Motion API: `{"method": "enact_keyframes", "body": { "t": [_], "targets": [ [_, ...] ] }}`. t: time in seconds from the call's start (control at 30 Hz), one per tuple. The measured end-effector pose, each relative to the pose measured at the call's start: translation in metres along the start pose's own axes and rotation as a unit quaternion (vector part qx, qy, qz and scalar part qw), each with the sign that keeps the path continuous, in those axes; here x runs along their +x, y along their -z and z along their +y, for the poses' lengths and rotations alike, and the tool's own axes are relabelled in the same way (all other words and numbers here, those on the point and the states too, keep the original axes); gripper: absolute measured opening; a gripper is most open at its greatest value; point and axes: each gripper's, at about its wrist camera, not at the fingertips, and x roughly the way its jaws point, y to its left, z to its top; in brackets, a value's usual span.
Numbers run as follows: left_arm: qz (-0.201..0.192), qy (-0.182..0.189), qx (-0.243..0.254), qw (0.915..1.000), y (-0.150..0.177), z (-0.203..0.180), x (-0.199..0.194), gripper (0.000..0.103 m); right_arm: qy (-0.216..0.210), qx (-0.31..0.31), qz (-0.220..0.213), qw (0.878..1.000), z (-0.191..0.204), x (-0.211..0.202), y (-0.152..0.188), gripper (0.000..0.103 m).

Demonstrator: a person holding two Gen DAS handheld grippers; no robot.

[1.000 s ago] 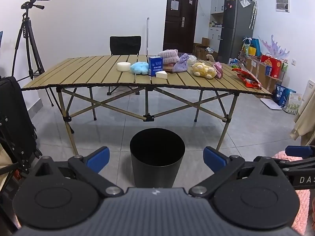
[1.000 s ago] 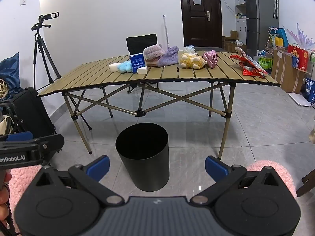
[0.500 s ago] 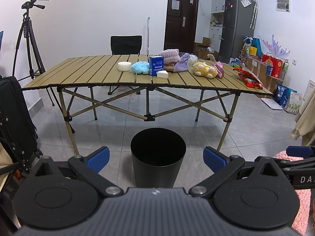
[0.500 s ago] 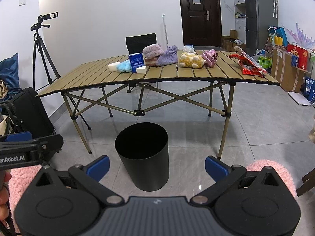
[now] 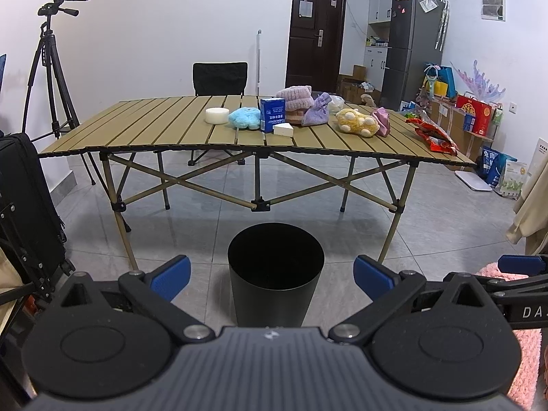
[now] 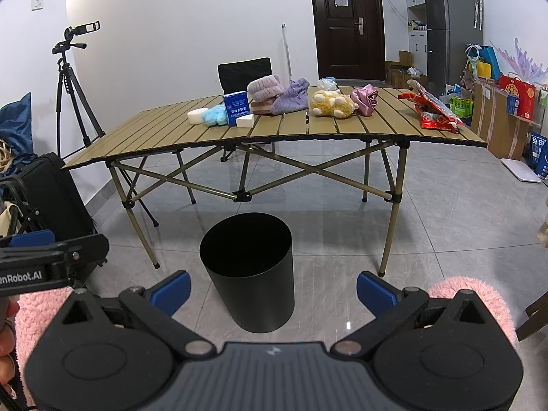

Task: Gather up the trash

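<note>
Left wrist view puts my left gripper (image 5: pixel 272 277) low and back from the counter (image 5: pixel 164 126), its blue-tipped fingers (image 5: pixel 171 275) spread wide with nothing between them. The bin (image 5: pixel 275 281) stands on the floor right in line with that gap, in front of the counter's near edge, which I judge is deliberate: anything lifted off the edge has a short drop into it. From both views the bin's inside reads plain black; I see nothing in it, though the very bottom is too dark to be sure.

My right gripper (image 6: pixel 273 291) sits at about the same height, fingers (image 6: pixel 375 291) equally wide and empty, with the bin just left of its centre line. Both tools hang well apart from the counter, so I take this as the start: no piece picked yet.

The trash is all up on the counter. At the right end lie red wrappers (image 6: pixel 433 111), crumpled and flat, the clearest candidates. Toward the middle a blue box (image 5: pixel 272 114) stands upright with a white wedge (image 5: pixel 283 129) touching its base and a white puck (image 5: pixel 216 115) further left. A clear bag (image 6: pixel 327 84) sits at the back. Mixed among these are soft things that are probably not trash: a blue plush (image 5: pixel 244 118), a yellow plush (image 5: pixel 356 122), a pink hat (image 5: pixel 295 97) and a purple pouch (image 5: pixel 318 114).

The wrappers lie nearest my right side, so that hand likely goes first.
</note>
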Motion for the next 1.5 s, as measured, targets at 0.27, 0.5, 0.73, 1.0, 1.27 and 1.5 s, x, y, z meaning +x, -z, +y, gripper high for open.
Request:
{"method": "enact_keyframes", "body": {
  "t": [0.27, 0.5, 0.73, 1.0, 1.27, 1.5],
  "targets": [
    [0.0, 0.0, 0.0, 1.0, 0.0004, -0.0005, 0.0002, 0.103, 0.0, 0.0, 0.0, 1.0, 0.0, 0.0003, 0.0003, 0.103],
    [0.0, 0.0, 0.0, 1.0, 0.0003, -0.0005, 0.0002, 0.103, -0.001, 0.0, 0.0, 1.0, 0.0002, 0.0008, 0.0005, 0.103],
    [0.0, 0.0, 0.0, 1.0, 0.0003, -0.0006, 0.0001, 0.103, 0.0, 0.001, 0.0, 1.0, 0.0, 0.0003, 0.0004, 0.103],
    [0.0, 0.0, 0.001, 1.0, 0.0001, -0.0005, -0.0002, 0.103, -0.001, 0.001, 0.0, 1.0, 0.0009, -0.0009, 0.0005, 0.103],
    [0.0, 0.0, 0.001, 1.0, 0.0004, -0.0008, 0.0001, 0.103, -0.001, 0.002, 0.0, 1.0, -0.0003, 0.0004, 0.0013, 0.103],
    [0.0, -0.001, 0.001, 1.0, 0.0008, -0.0012, 0.0001, 0.103, -0.001, 0.002, 0.002, 1.0, -0.0003, 0.003, -0.0002, 0.103]
  ]
}}
